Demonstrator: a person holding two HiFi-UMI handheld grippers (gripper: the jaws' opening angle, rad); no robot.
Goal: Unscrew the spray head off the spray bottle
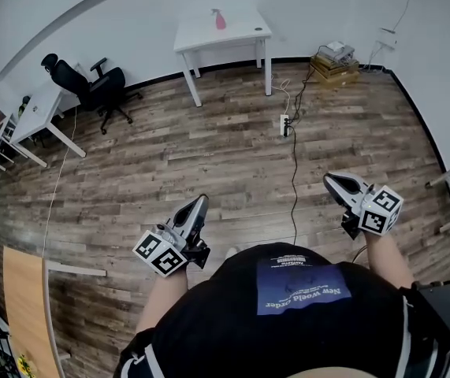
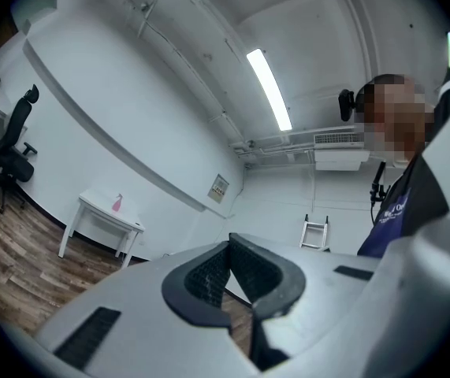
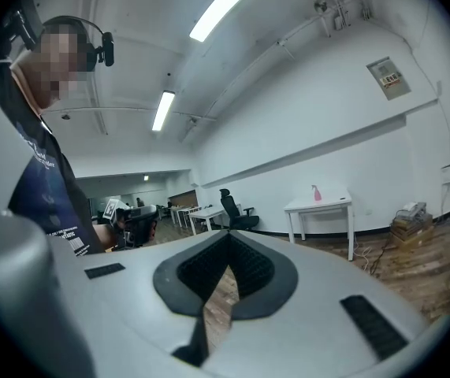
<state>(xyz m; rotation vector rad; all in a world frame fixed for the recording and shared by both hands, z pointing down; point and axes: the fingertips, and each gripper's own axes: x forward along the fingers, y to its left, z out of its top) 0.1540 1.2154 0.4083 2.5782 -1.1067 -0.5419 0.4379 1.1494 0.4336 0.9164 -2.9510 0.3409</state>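
Observation:
A pink spray bottle (image 1: 220, 20) stands on a white table (image 1: 244, 31) against the far wall, well across the room from me. The same spray bottle (image 2: 117, 203) shows small in the left gripper view, and the spray bottle (image 3: 316, 193) also in the right gripper view. My left gripper (image 1: 202, 202) is held low in front of my body, jaws shut with nothing in them. My right gripper (image 1: 329, 181) is out to the right at about the same height, also shut and empty. Both point toward the far table.
A wooden floor stretches between me and the table. A white cable and power strip (image 1: 285, 124) lie on the floor ahead. A black office chair (image 1: 91, 85) and a second white desk (image 1: 39, 113) stand at the left. Stacked boxes (image 1: 335, 61) sit in the far right corner.

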